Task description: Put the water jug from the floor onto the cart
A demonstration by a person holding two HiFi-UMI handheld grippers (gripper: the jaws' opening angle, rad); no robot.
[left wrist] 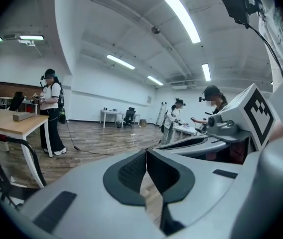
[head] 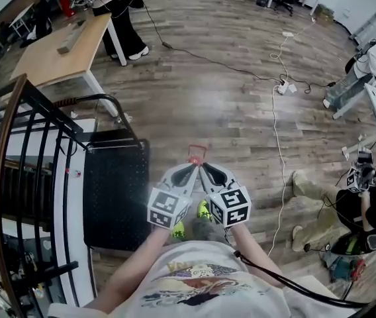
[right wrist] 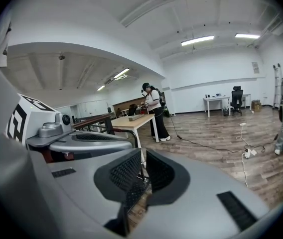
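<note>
over the brown wood-plank floor (head: pixel 228 105), beside the flat black cart (head: pixel 116 197): grey left gripper (head: pixel 192 167) and grey right gripper (head: pixel 203 167), both closed, empty.

Floor (head: pixel 228 105): wood planks, grey-brown, low sheen. Worktop (head: pixel 49 58): pale smooth wood, white-painted legs. Cart (head: pixel 115 197) — black, matt, finely textured deck. Railing (head: pixel 55 111): dark metal bars. Left gripper (left wrist: pixel 146 156), right gripper (right wrist: pixel 144 158) — matt grey plastic shells, black dimpled pads (left wrist: pixel 133 171).

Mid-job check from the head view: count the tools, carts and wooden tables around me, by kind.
tools: 2, left tool and right tool, both shut with nothing in them
black cart: 1
wooden table: 1
total: 4
</note>
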